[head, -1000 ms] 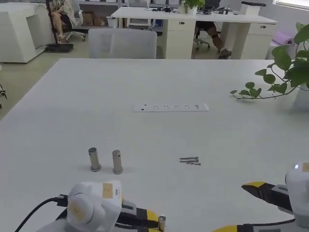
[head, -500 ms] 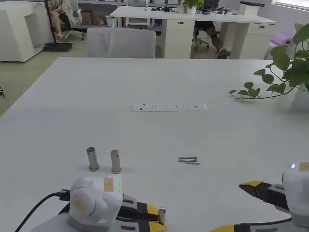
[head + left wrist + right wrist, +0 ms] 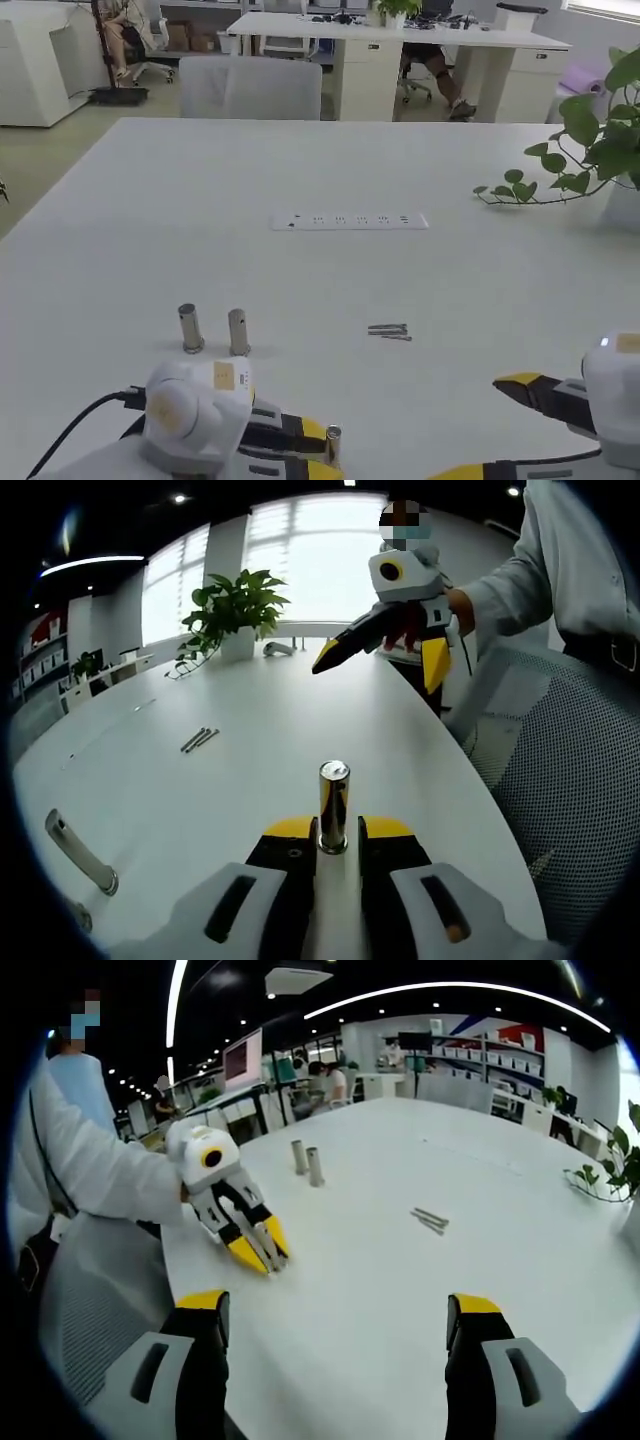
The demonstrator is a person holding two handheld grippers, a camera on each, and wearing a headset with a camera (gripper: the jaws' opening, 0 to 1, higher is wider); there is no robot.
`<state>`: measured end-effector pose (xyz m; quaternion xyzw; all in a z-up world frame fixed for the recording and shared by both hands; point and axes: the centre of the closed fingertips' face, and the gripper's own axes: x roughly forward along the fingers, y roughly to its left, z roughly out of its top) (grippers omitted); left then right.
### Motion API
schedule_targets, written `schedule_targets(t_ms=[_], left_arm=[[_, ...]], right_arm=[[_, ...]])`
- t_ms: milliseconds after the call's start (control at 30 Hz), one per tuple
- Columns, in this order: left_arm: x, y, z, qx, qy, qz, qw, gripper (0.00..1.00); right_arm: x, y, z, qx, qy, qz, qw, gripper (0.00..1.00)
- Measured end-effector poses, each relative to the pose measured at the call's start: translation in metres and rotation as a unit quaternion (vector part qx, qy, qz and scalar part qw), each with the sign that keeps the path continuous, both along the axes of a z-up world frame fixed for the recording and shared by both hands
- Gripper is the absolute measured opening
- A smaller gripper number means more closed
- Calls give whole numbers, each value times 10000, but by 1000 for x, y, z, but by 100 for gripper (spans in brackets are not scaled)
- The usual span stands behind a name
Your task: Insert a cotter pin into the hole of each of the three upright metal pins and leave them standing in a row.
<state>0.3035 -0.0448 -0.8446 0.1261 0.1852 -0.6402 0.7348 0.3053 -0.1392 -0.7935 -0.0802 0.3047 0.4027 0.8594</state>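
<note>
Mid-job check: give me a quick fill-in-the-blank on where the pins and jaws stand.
The left gripper holds one shiny upright metal pin in its jaws; ___ more shiny pins stand free on the white table.
The right gripper has its jaws ___.
In the head view, the thin grey cotter pins lie ___ of the free-standing pins.
Missing: two; open; right.

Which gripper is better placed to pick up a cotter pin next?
Right. The right gripper is open and empty, and the cotter pins lie on its side of the table. The left gripper is shut on a metal pin, so it looks occupied.
</note>
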Motion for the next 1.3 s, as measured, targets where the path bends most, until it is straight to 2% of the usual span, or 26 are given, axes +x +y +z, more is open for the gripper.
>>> schedule_targets(t_ms=[333, 633, 767, 900, 1033, 1233, 1300], left_arm=[[7, 9, 18, -222, 52, 253, 9994, 22], [2, 24, 44, -418, 106, 464, 9980, 36], [-1, 33, 54, -548, 152, 647, 9963, 41], [-5, 42, 60, -615, 221, 783, 9948, 51], [-6, 51, 63, -619, 259, 959, 9931, 54], [-9, 69, 69, -715, 360, 1294, 9884, 63], [-11, 73, 69, -692, 336, 1343, 9879, 64]], right_arm=[[4, 2, 4, 37, -46, 30, 10000, 91], [8, 6, 8, 95, -111, 84, 9999, 91], [8, 8, 7, 113, -101, 120, 9998, 91], [7, 9, 6, 127, -87, 152, 9998, 90], [6, 10, 4, 138, -64, 182, 9997, 90], [6, 10, 2, 126, -31, 212, 9997, 90], [6, 10, 1, 123, -21, 222, 9997, 90]])
